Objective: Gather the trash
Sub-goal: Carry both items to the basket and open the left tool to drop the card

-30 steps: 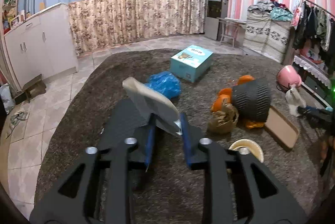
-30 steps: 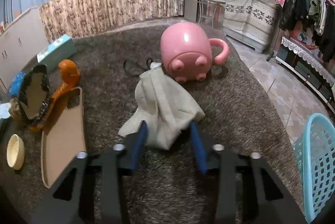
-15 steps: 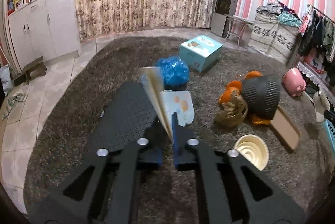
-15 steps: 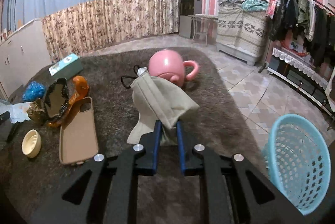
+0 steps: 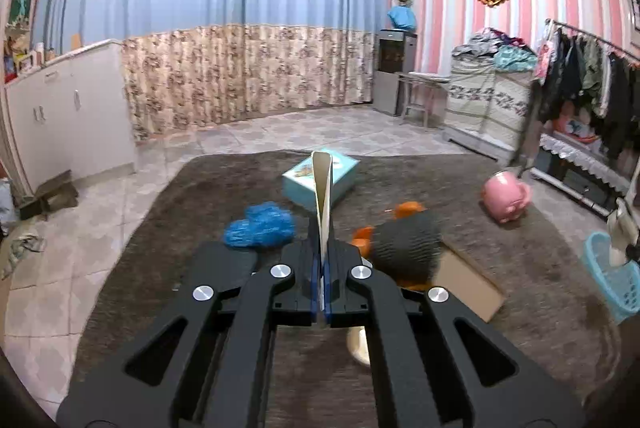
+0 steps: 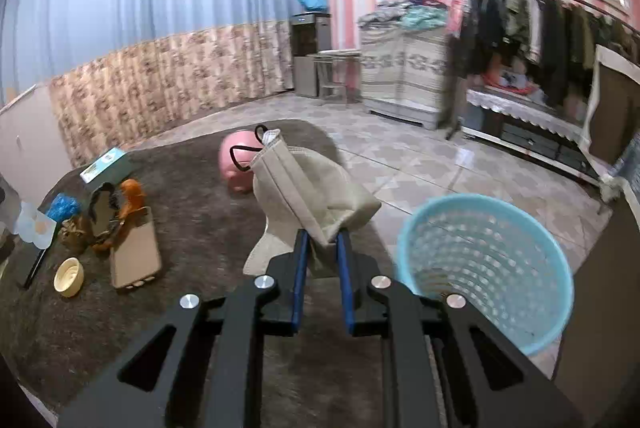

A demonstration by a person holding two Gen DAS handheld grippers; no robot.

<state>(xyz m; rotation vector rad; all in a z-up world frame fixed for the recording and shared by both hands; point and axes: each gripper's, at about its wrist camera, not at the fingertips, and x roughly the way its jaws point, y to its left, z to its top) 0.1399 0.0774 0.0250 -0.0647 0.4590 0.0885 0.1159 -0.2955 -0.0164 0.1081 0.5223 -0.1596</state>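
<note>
**Two Grabbers, Two Bits of Trash**

Both could drop their trash if a thin pinch slips. Left gripper [image 5: 323, 260] is squeezed tight on a flat wrapper [image 5: 322, 188], above the rug's [image 5: 160, 268] middle. Right gripper [image 6: 322, 260] pinches a face mask [image 6: 308, 188] beside the blue basket [image 6: 484, 268], at the rug's edge.

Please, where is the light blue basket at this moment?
In the right wrist view the light blue basket stands low on the right, at the carpet's edge on the tiled floor, just right of the face mask that the right gripper holds.
</note>
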